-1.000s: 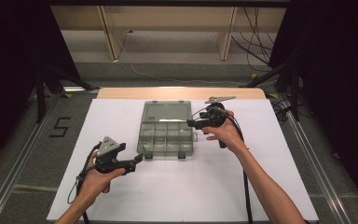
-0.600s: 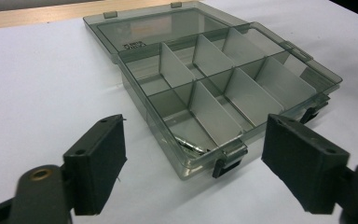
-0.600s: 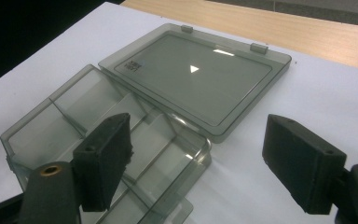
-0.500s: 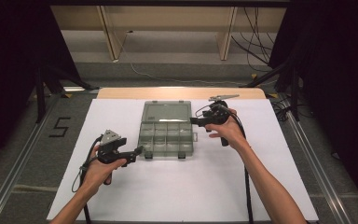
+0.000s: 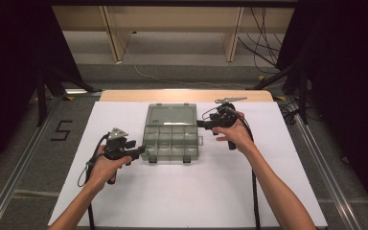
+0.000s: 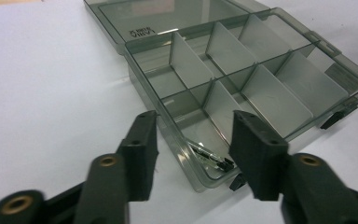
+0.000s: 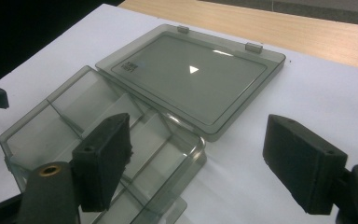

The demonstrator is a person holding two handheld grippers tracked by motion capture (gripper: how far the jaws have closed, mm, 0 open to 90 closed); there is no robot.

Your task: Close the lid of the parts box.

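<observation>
Smoky clear plastic, the compartment box (image 5: 170,139) lay open at the centre of the white counter (image 5: 182,191), lid flat behind it. At lower left the left gripper (image 5: 142,152) had just been closing, its jaws astride the box's near corner, pads not yet pressing. The right gripper (image 5: 200,123) hung open beside the box's right edge.

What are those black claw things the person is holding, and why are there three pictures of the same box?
They are hand-held grippers, tools with two jaws that pinch. One picture comes from a camera above the table; the other two come from small cameras riding on each tool. A person holds the left gripper and the right gripper. On the white table lies a clear box with dividers, its lid flipped open flat. The left jaws have just been closing around the box's corner, not pinching it yet. The right jaws are open, holding nothing.
</observation>
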